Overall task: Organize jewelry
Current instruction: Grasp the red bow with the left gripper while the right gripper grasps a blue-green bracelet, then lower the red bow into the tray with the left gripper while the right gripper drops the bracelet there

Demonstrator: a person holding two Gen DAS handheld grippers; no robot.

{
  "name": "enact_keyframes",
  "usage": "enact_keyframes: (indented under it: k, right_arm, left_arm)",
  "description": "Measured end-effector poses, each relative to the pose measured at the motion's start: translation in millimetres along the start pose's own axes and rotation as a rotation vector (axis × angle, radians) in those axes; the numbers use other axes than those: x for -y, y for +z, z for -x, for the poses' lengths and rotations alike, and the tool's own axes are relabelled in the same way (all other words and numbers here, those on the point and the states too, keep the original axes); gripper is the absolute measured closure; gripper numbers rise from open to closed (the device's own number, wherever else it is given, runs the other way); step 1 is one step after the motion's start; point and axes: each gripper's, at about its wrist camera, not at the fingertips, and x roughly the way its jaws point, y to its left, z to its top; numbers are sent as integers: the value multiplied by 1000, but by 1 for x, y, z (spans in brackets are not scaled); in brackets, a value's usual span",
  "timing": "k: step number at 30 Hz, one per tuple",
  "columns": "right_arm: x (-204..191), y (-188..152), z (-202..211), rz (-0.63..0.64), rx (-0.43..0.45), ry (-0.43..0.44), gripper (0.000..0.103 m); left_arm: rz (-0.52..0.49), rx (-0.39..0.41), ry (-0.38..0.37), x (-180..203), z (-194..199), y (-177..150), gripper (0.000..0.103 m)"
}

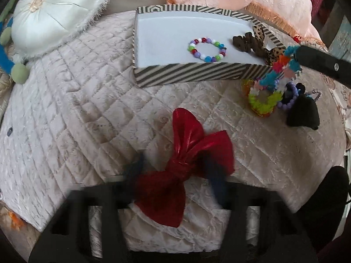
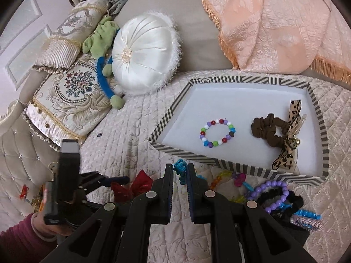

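Observation:
A shiny red bow [image 1: 186, 151] lies on the quilted bedspread. My left gripper [image 1: 175, 171] points down over it. Its blurred blue-padded fingers stand wide on either side of the knot, and no squeeze shows. From the right wrist view the bow [image 2: 133, 186] sits at that gripper's tip. My right gripper [image 2: 179, 166] is shut on a multicoloured spiky-bead bracelet [image 2: 179, 175]. That bracelet [image 1: 283, 70] hangs by the front right corner of the striped box [image 1: 197, 74]. The box [image 2: 166, 118] holds a round bead bracelet [image 2: 217, 133] and a brown scrunchie with a leopard bow [image 2: 267, 131].
Beside the box lies a pile with a purple bead bracelet [image 2: 276, 195], black scrunchies [image 1: 302, 114] and a yellow-orange bracelet [image 1: 261, 100]. A white round cushion [image 2: 142, 52], patterned pillows [image 2: 65, 100] and a peach blanket [image 2: 274, 22] sit behind. A hand [image 2: 41, 225] holds the left gripper.

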Motion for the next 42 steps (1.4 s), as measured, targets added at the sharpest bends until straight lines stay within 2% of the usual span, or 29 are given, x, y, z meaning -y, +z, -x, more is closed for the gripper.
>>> enact_keyframes:
  k: [1,2,9,17,27,39,42]
  right_arm:
    - [0,2,2,0,3,6,92]
    - [0,4,4,1,7,9,92]
    - [0,23,19,28,36,-9,92]
    - [10,51,27,51,44,-68,92]
    - [27,72,16,64,15,-119,92]
    - [41,91,-15,74,-30,-139,92]
    - [46,95,-25,71,-40,-112,92]
  left_arm:
    - [12,-9,-13,-1,0,1,85]
    - [28,-5,-21,-1,2,1,85]
    - [75,82,-40,1,35,22,87]
    - [124,155,-7,4,50,69,87]
    - [148,178,34,9,37,110,87]
    - [160,158,68,4,7,135,87]
    - [171,146,68,3,-2,139,87]
